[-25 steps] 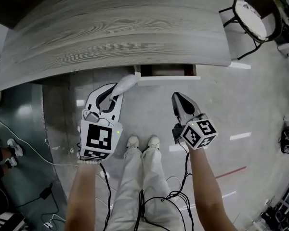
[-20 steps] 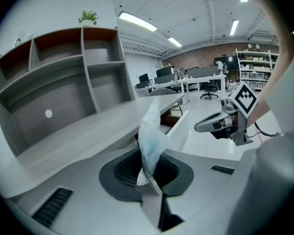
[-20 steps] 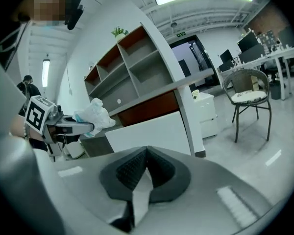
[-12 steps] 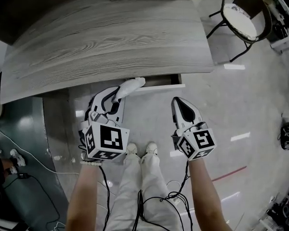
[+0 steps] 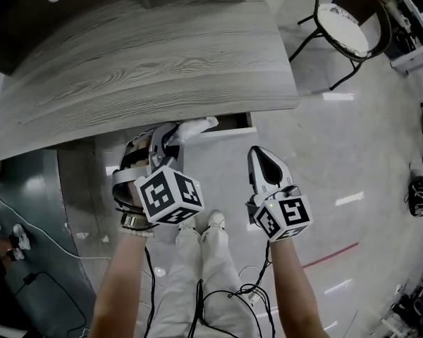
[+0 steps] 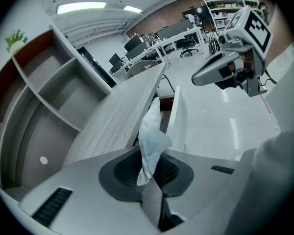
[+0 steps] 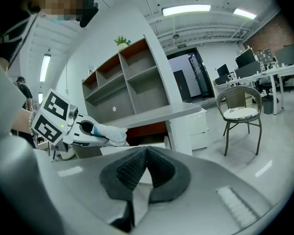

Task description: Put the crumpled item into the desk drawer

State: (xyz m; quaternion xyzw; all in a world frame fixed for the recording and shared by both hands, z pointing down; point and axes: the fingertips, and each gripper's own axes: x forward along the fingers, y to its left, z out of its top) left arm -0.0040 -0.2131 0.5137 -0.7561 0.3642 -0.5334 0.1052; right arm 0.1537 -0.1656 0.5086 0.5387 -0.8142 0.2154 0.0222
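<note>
The crumpled item (image 5: 192, 128) is a pale wad of paper, and my left gripper (image 5: 166, 136) is shut on it. In the left gripper view the wad (image 6: 152, 133) sticks up from between the pads of the left gripper (image 6: 149, 163), in front of the open desk drawer (image 6: 179, 112). In the head view the wad's tip reaches the left end of the drawer (image 5: 229, 126), which is pulled out a little from under the grey wooden desk (image 5: 148, 62). My right gripper (image 5: 259, 160) hangs to the right of it, shut and empty. Its pads (image 7: 137, 166) meet with nothing between them.
A round-seated chair (image 5: 352, 20) stands at the far right of the desk. Open shelves (image 7: 132, 87) rise behind the desk. The person's legs and shoes (image 5: 204, 220) are below the grippers, with cables (image 5: 218, 301) on the floor. A dark object (image 5: 421, 196) lies at the right edge.
My left gripper has rolled and moved toward the desk, bringing the wad to the drawer's opening. The right gripper has risen slightly and stays shut.
</note>
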